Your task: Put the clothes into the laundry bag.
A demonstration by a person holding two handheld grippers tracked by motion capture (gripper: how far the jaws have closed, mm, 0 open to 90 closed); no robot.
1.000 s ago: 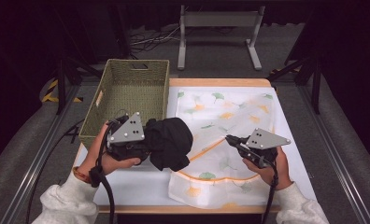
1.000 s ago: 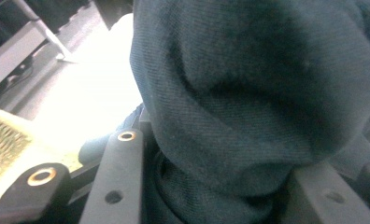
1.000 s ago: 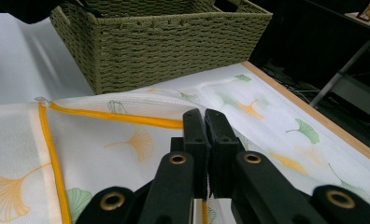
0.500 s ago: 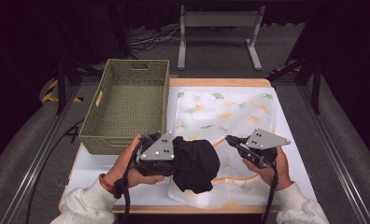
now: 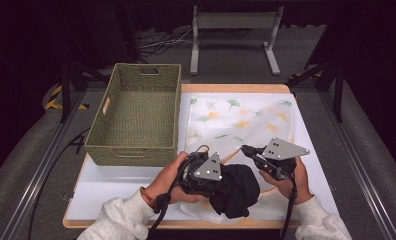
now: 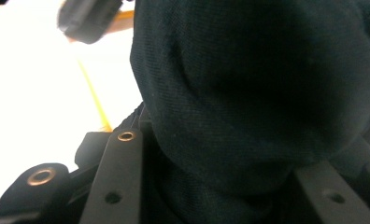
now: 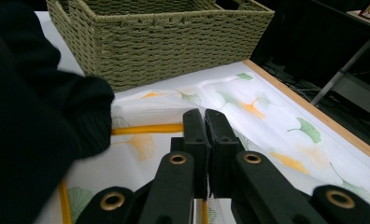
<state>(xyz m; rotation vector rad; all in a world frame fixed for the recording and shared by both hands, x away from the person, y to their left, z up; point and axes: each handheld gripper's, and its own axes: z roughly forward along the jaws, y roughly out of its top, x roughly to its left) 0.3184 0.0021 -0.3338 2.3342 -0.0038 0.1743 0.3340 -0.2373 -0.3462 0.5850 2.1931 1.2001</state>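
Left tool (image 5: 221, 181) pinching bunched black garment (image 5: 238, 190), bundle hanging just ahead of its jaws, over leaf-print cloth (image 5: 246, 122). Right tool (image 5: 251, 151) pressed together, pinning cloth edge beside garment, likely to keep it flat on tabletop (image 5: 111, 187).

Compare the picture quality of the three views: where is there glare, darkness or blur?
High view: the room around the table is dark, the table evenly lit. Left gripper view: the black garment is close and soft, and the white surface beside it is blown out. Right gripper view: the woven basket and leaf-print cloth are sharp, while the garment at left is blurred.
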